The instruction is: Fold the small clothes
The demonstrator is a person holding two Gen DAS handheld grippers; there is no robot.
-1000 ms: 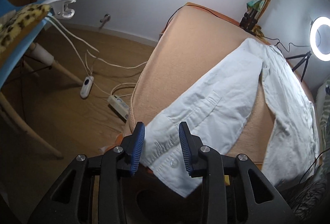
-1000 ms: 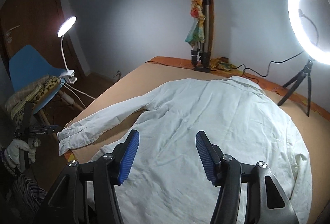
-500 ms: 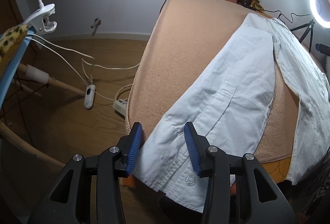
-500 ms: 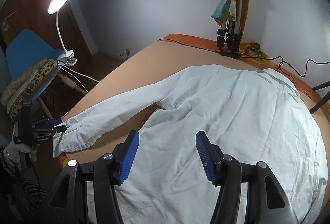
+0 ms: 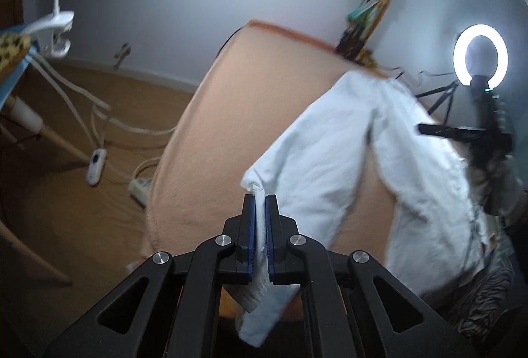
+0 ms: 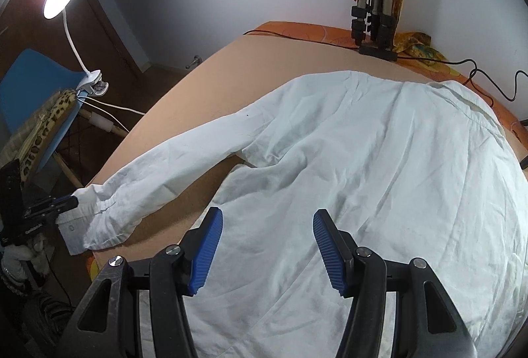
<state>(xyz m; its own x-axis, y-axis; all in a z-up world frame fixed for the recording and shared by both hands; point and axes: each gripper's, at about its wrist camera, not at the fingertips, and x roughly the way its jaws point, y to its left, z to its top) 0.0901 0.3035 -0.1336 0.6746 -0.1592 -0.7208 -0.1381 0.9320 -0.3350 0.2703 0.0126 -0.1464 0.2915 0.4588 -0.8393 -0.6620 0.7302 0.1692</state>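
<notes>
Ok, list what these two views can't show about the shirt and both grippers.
- Shirt hem: right wrist view, cut off by the bottom edge and the open right gripper.
- Its far sleeve: neither view shows it.
- Cuff: left wrist view, mostly hidden inside the left gripper, shut on it.
- Shirt front: left wrist view, blurred.

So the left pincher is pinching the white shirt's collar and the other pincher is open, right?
Not quite. The left gripper is pinching the shirt's sleeve cuff, not the collar, as the left wrist view shows. The right gripper is open above the shirt.
</notes>
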